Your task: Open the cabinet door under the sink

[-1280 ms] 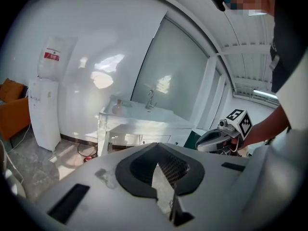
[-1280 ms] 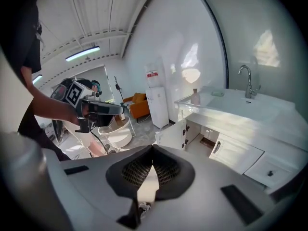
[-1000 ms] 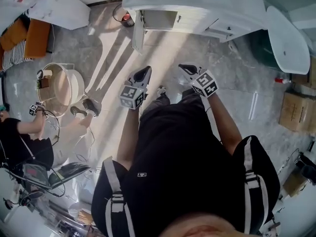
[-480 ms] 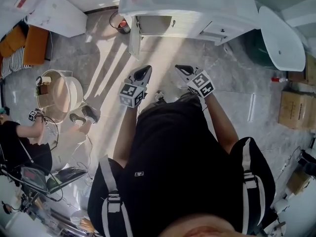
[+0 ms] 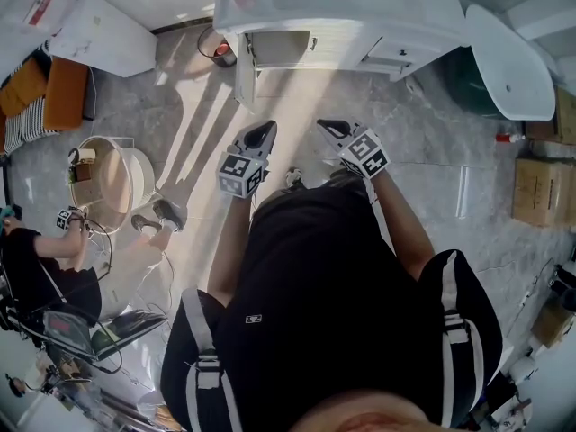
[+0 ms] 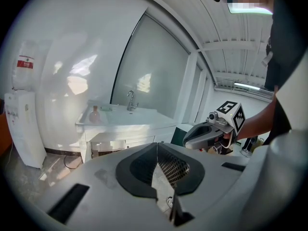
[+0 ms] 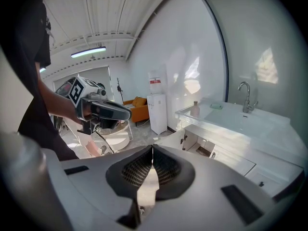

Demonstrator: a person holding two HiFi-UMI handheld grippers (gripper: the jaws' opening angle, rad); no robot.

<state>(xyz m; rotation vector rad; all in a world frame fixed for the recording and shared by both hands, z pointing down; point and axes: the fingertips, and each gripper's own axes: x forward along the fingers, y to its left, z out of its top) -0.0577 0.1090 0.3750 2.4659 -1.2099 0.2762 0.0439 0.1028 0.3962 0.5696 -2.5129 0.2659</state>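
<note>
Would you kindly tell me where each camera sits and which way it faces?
Head view: on the person's head, facing steeply down at the grey floor and white sink cabinet; black-clad torso, left gripper and right gripper show.
Left gripper view: on the left gripper, facing along its shut jaws to the cabinet; the right gripper shows.
Right gripper view: on the right gripper, shut jaws, facing the cabinet's open white door; the left gripper shows.
Shared: both gripper views show the cabinet.
</note>
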